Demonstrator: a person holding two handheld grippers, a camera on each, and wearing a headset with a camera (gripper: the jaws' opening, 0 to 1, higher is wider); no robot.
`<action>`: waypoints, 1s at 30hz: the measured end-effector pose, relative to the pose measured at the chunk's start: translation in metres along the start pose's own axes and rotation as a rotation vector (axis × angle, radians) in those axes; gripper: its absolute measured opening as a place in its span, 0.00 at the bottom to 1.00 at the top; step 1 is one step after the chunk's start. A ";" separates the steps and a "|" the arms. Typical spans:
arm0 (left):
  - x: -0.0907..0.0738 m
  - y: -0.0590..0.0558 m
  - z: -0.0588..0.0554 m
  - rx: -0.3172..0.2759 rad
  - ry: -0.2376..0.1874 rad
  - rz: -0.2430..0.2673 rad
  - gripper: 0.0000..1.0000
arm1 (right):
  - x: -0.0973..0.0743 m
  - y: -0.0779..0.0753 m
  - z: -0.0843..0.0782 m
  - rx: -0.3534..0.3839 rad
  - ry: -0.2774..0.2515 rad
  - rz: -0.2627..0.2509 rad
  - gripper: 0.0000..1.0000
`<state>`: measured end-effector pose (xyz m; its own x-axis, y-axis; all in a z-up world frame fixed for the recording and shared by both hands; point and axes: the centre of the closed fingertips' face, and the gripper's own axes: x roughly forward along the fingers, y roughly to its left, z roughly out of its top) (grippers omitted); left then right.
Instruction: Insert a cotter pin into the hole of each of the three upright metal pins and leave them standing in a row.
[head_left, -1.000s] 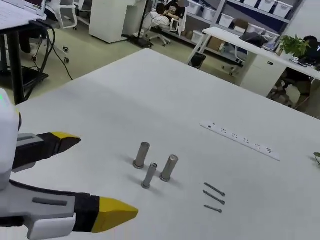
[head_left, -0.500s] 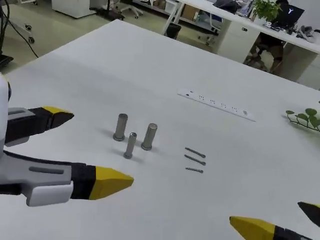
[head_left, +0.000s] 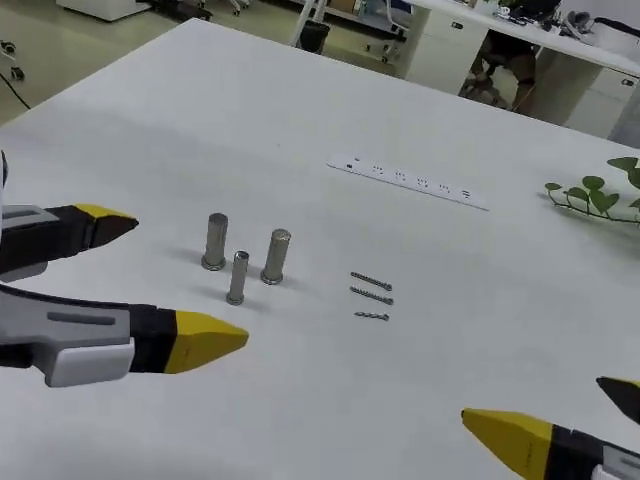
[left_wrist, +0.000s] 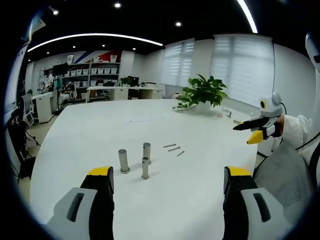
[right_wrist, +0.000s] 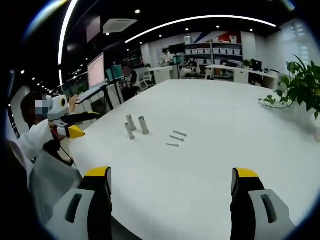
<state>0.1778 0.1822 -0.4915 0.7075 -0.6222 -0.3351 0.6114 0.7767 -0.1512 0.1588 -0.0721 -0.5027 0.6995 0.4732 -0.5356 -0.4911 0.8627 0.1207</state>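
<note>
while both claws hang spread and empty above the table (head_left: 470, 270), nothing has been picked up yet, so the risks i see are judgements about the first moves. the left claw (head_left: 190, 281) sits just left of the three metal pins (head_left: 238, 277), and the right claw (head_left: 533, 400) is low at the near right, well apart from them. the metal pins stand close together in a loose triangle, not a row, so a wide claw reaching for one would likely nudge a neighbour, and their narrow bases would let them topple. the three cotter pins (head_left: 371, 295) lie flat just to the right of the metal pins. they are thin, so blunt tips may slide over them or flick them away.

each metal pin has its long axis vertical, wider foot down on the table. the cotter pins lie parallel, one behind another, long axes running across the head view and dipping slightly to the right. which end is the looped head is too small to tell, and the cross holes cannot be made out.
</note>
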 end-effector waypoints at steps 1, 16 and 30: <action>0.000 0.000 0.000 0.001 0.002 -0.001 0.90 | -0.001 -0.001 0.000 0.004 -0.002 -0.003 0.98; -0.003 0.018 -0.002 -0.041 0.002 0.002 0.86 | -0.008 -0.013 -0.002 0.035 -0.018 -0.045 0.98; 0.004 0.021 0.008 0.040 0.023 -0.031 0.78 | -0.014 -0.021 0.006 0.004 -0.014 -0.057 0.97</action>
<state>0.1963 0.1951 -0.4882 0.6802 -0.6431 -0.3519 0.6469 0.7523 -0.1246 0.1628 -0.0957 -0.4927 0.7332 0.4260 -0.5300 -0.4487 0.8888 0.0936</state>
